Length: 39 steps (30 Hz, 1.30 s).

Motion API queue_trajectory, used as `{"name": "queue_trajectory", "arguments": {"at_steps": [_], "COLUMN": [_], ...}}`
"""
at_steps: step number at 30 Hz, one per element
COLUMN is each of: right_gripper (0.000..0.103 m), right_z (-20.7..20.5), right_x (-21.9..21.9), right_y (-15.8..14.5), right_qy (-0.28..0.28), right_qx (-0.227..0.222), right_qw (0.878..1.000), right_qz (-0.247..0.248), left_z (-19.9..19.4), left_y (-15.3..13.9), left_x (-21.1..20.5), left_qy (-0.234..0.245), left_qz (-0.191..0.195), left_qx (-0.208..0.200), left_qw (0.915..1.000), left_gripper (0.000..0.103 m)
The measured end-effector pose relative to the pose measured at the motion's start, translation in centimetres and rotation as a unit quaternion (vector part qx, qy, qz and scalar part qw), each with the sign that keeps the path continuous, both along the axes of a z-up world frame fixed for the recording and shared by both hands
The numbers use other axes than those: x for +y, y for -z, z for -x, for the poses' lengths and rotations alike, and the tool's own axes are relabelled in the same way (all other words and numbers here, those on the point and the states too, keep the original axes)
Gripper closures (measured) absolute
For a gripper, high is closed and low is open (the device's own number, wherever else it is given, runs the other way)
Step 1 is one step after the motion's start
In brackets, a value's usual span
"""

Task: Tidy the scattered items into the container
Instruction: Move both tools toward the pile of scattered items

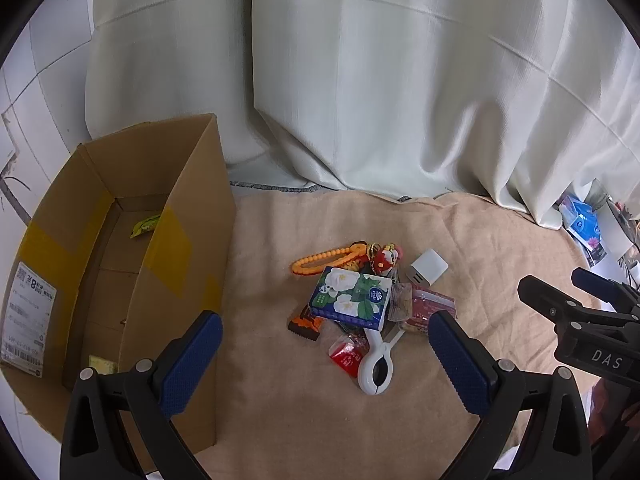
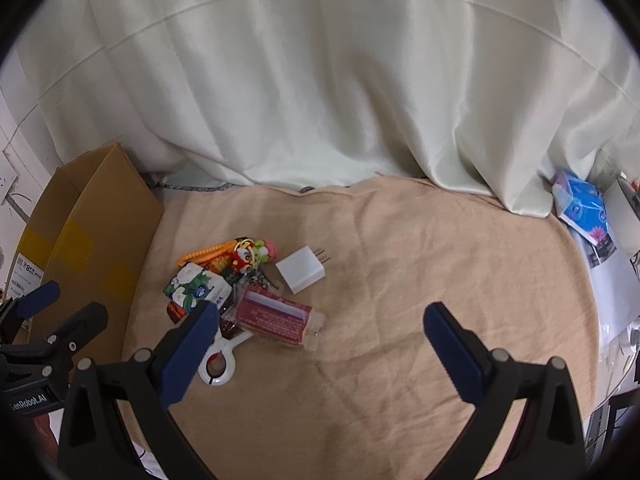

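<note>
An open cardboard box [image 1: 176, 240] stands at the left on a beige cloth; it also shows in the right wrist view [image 2: 100, 216]. A green snack packet [image 1: 145, 226] lies inside it. A pile lies mid-cloth: a tissue pack [image 1: 352, 298] [image 2: 198, 290], a white charger [image 1: 427, 268] [image 2: 301, 273], an orange bead strap [image 1: 324, 260], a red doll keychain [image 1: 385, 260] [image 2: 246, 258], a red wrapped snack [image 2: 276, 318], a white clip [image 1: 376, 364] [image 2: 218, 362]. My left gripper [image 1: 326, 334] is open above the pile's near side. My right gripper [image 2: 320, 322] is open to the right of the pile.
White curtains [image 1: 360, 80] hang behind the cloth. A blue tissue packet [image 2: 582, 208] and papers lie at the far right, off the cloth. The beige cloth [image 2: 400, 260] covers the surface from the box to the right edge.
</note>
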State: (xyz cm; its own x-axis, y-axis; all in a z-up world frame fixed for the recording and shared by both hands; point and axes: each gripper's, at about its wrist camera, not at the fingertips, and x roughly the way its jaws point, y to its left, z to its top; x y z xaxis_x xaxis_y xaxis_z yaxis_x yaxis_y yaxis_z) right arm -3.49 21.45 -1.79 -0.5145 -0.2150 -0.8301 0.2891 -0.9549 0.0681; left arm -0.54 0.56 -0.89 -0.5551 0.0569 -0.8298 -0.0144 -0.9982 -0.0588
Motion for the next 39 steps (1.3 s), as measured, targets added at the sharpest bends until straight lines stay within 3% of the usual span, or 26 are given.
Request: {"name": "queue_trajectory", "arguments": {"at_steps": [17,24,29,35,39], "right_gripper": [0.000,0.000,0.000,0.000,0.000], "right_z": [0.4,0.5,0.5,0.5,0.4], "right_x": [0.1,0.3,0.6,0.7,0.5], "right_y": [0.4,1.5,2.1,2.1,2.3], "right_qy": [-0.004,-0.005,-0.006,-0.011,-0.016], "right_qx": [-0.005,-0.015,-0.019,-0.015,-0.013], "right_qw": [1.000,1.000,1.000,1.000,1.000], "right_qz": [-0.005,-0.007,-0.009,-0.012,-0.024], "left_z": [0.1,0.4,2.0,4.6,5.4], "left_y": [1.3,4.0,6.2,10.3,11.5], "left_x": [0.1,0.7,1.5,2.2,1.8], "left_qy": [0.006,0.018,0.041,0.061,0.059], "left_qz": [-0.004,-0.025,0.009,0.021,-0.011], "left_qx": [-0.010,-0.015,0.013,-0.037,-0.053], "left_qw": [0.9999,0.9994,0.9990,0.9972,0.9968], "left_gripper": [0.000,0.000,0.000,0.000,0.000]}}
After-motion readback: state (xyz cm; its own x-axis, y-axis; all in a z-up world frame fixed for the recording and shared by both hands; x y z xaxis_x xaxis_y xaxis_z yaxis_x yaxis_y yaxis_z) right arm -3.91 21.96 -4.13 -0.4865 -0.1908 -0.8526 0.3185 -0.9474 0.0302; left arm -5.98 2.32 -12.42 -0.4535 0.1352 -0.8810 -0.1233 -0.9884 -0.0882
